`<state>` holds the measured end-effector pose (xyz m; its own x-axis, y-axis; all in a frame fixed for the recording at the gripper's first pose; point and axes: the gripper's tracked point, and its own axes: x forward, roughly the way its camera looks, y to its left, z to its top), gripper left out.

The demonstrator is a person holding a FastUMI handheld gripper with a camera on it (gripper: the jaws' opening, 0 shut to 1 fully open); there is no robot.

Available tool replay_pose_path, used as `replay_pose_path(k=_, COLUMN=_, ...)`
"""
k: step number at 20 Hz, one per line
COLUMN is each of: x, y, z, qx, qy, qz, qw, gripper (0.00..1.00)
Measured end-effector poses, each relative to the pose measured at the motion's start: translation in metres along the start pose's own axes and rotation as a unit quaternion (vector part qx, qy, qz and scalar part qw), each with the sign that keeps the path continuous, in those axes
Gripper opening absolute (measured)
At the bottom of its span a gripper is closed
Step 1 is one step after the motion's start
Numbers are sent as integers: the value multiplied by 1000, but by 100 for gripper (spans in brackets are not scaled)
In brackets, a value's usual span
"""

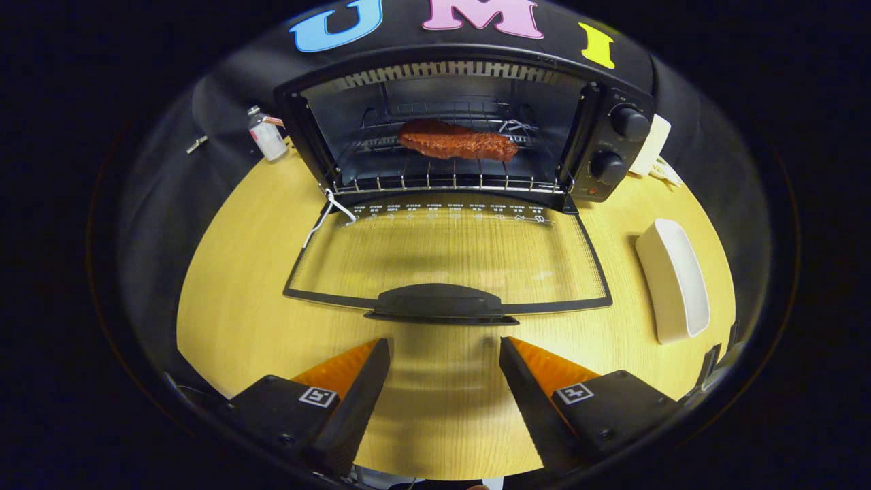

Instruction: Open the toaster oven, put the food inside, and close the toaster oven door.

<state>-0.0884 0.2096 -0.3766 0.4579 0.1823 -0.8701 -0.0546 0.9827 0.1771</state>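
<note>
The reddish-brown slab of food point(457, 141) lies on the wire rack inside the black toaster oven point(463, 129); our gripper point(444, 354) is released, empty; next we must lift the glass door's black handle point(439, 303) just ahead.

Markings printed along the far edge of the open glass door point(449, 262) — too small to read. The cream block point(652, 144) sits half hidden behind the toaster oven point(616, 146) on the right. The far-left bottle point(265, 136) — its label is a blur.
</note>
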Motion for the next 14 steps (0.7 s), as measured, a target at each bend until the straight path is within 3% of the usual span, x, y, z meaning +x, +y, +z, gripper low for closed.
replay_pose_path(k=7, x=15, y=-1, z=11, qx=24, qy=-4, qz=-29, qw=999, gripper=99)
replay_pose_path(k=14, x=-4, y=-2, z=18, qx=16, qy=-29, qz=-20, qw=999, gripper=100)
